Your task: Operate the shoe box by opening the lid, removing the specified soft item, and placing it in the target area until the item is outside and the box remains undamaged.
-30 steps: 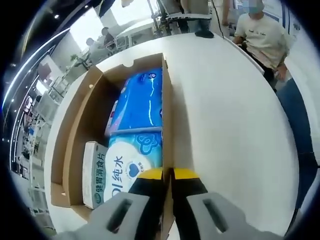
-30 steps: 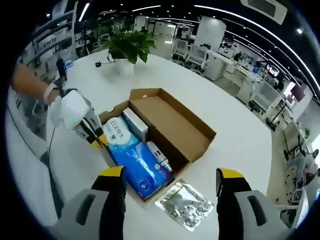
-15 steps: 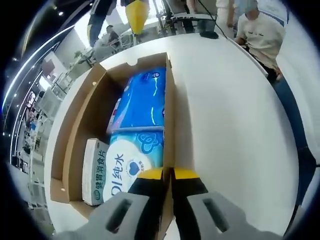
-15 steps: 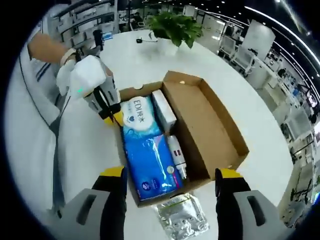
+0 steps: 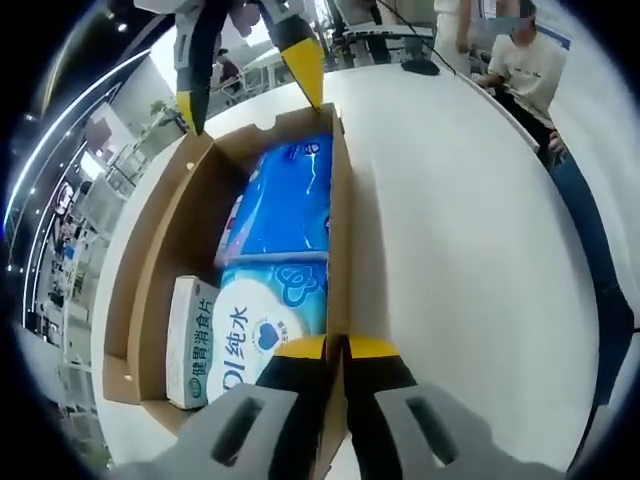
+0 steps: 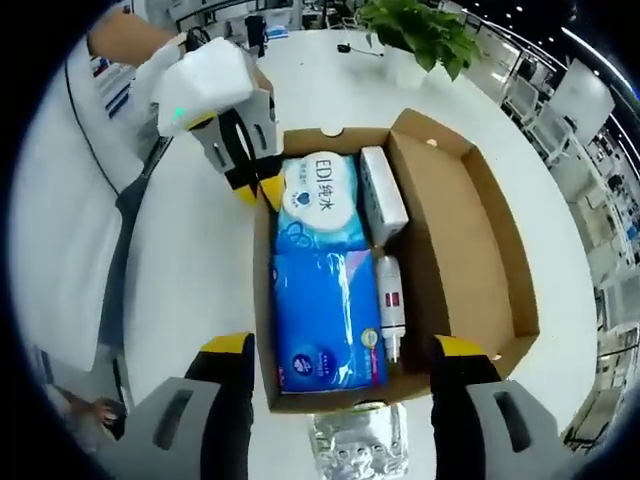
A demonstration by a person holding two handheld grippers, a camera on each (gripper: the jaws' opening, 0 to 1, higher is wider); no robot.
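An open cardboard shoe box (image 6: pixel 268 300) lies on a white table, its lid (image 6: pixel 470 240) folded out flat beside it. Inside lie a blue soft pack (image 6: pixel 325 315), a white-and-blue wipes pack (image 6: pixel 318 200), a small white carton (image 6: pixel 382 195) and a slim tube (image 6: pixel 390 310). My left gripper (image 5: pixel 337 347) is shut on the box's side wall (image 5: pixel 336 230), next to the wipes pack (image 5: pixel 265 325); it appears as a white tool (image 6: pixel 250 185) at the box corner. My right gripper (image 6: pixel 343 347) hangs open above the blue pack, its fingers (image 5: pixel 300 50) over the box's far end.
A silver foil pouch (image 6: pixel 355 450) lies on the table just outside the box's near end. A potted plant (image 6: pixel 420 30) stands at the far table edge. A seated person (image 5: pixel 525 70) is beyond the round white table (image 5: pixel 460 250).
My right gripper has moved in over the box and now looks straight down into it; its yellow-tipped fingers have come further into the left gripper view. The left gripper keeps its hold on the wall.
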